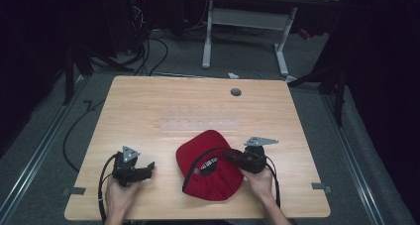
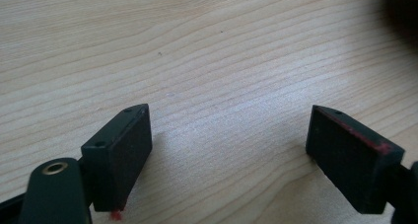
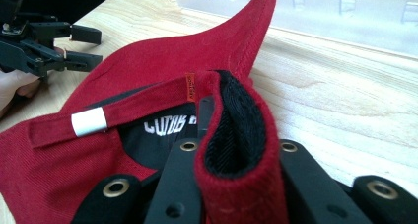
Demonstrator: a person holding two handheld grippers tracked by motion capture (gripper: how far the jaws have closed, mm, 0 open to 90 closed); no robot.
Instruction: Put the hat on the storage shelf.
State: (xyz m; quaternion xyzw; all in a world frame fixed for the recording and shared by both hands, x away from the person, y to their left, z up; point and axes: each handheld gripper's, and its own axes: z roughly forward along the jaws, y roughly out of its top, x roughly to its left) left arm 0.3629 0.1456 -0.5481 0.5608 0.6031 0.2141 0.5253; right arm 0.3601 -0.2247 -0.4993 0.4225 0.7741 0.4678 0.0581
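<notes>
High view: a red cap (image 1: 210, 166) lay on the table (image 1: 148, 106), near edge; right gripper (image 1: 236, 158) at its rim.
Left gripper view: left gripper (image 2: 229, 145) spread, nothing between.
Right gripper view: jaws pinched the cap's edge; I'd lift slowly, keeping fabric seated.

In the high view the table (image 1: 198, 106) is evenly lit from above, while the floor and the room around it sink into near-black at the left and right edges of the frame. Detail there is soft and slightly grainy. Short, faint shadows sit close under the things on the wood. In the left gripper view the light is bright and warm; a pale sheen lies across the grain at centre, a soft shadow falls beside the lower left jaw, and the upper right corner is a dark blur. In the right gripper view the red cap (image 3: 148, 66) is sharp at mid-frame, the near fold is slightly soft, and the upper right is washed out by glare.
</notes>
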